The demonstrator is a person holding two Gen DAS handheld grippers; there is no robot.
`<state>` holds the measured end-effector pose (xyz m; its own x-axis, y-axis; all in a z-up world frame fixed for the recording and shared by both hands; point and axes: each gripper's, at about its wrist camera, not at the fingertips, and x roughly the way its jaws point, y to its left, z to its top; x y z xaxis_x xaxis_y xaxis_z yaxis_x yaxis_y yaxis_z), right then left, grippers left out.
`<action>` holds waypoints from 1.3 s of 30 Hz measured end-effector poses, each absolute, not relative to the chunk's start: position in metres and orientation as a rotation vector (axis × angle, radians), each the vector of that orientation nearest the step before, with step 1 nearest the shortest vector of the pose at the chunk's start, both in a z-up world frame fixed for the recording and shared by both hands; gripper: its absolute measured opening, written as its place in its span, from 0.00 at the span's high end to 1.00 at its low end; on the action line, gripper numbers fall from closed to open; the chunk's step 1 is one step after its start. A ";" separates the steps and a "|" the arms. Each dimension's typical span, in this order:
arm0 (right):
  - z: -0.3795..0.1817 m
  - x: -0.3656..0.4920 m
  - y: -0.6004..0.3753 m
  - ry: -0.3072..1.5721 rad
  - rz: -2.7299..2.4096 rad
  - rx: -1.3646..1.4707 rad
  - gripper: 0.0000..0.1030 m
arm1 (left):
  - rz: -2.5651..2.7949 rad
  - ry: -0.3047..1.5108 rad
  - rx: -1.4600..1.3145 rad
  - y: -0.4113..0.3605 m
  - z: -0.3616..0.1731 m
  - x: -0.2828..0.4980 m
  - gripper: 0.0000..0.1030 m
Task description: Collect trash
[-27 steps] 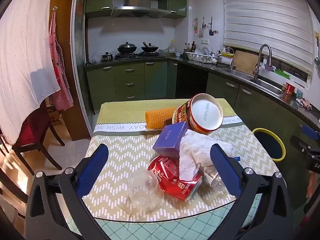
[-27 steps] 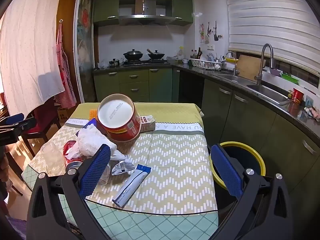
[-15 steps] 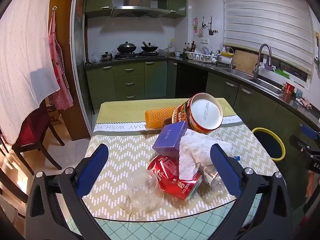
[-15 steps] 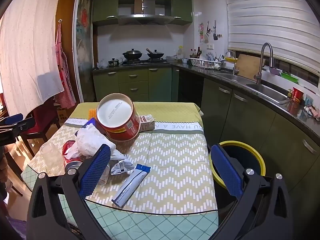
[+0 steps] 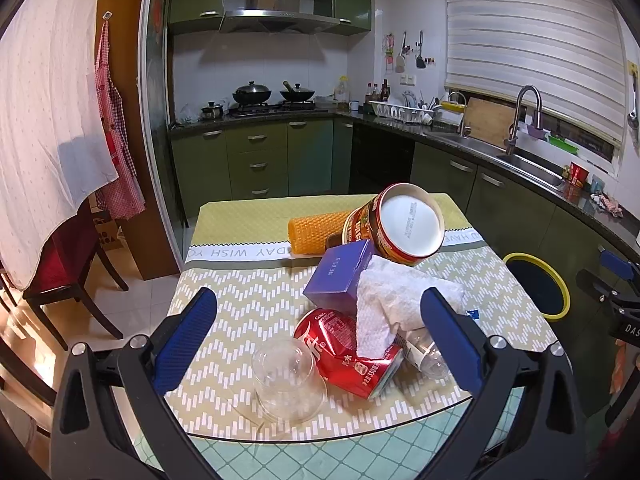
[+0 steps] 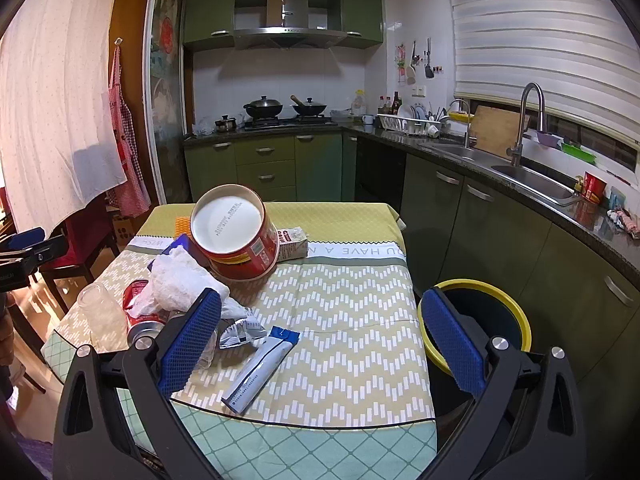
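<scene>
Trash lies piled on the table (image 5: 248,292): a crushed red can (image 5: 346,354), a clear plastic cup (image 5: 286,384) on its side, a white paper towel (image 5: 394,304), a purple box (image 5: 340,276), a tipped red round tub (image 5: 400,230) and an orange mesh roll (image 5: 316,232). My left gripper (image 5: 316,340) hangs open above the near edge, with the can and cup in front of it. My right gripper (image 6: 320,340) is open too, over a blue-and-white sachet (image 6: 260,364) and a foil wrapper (image 6: 240,332). A yellow-rimmed bin (image 6: 476,320) stands right of the table (image 6: 340,320).
Green kitchen cabinets (image 5: 260,160) and a counter with a sink (image 6: 532,178) run along the back and right. A dark wooden chair (image 5: 68,264) under a white hanging cloth (image 5: 48,120) stands left of the table. A small carton (image 6: 292,242) lies behind the red tub (image 6: 234,236).
</scene>
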<state>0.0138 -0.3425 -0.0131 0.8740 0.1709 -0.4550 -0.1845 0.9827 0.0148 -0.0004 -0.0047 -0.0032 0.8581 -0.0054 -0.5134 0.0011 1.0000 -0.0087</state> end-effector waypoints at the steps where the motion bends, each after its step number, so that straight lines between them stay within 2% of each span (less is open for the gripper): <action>1: -0.014 0.014 -0.343 0.473 0.185 -0.030 0.04 | -0.004 0.539 -0.008 -0.004 -0.005 -0.003 0.06; 39: -0.016 0.017 -0.345 0.488 0.177 -0.031 0.04 | -0.014 0.552 0.004 -0.009 -0.007 0.003 0.06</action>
<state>0.0170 -0.3445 -0.0164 0.8681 0.1619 -0.4693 -0.1769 0.9842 0.0124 0.0033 -0.0086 -0.0066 0.8515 -0.0122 -0.5241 0.0142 0.9999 -0.0002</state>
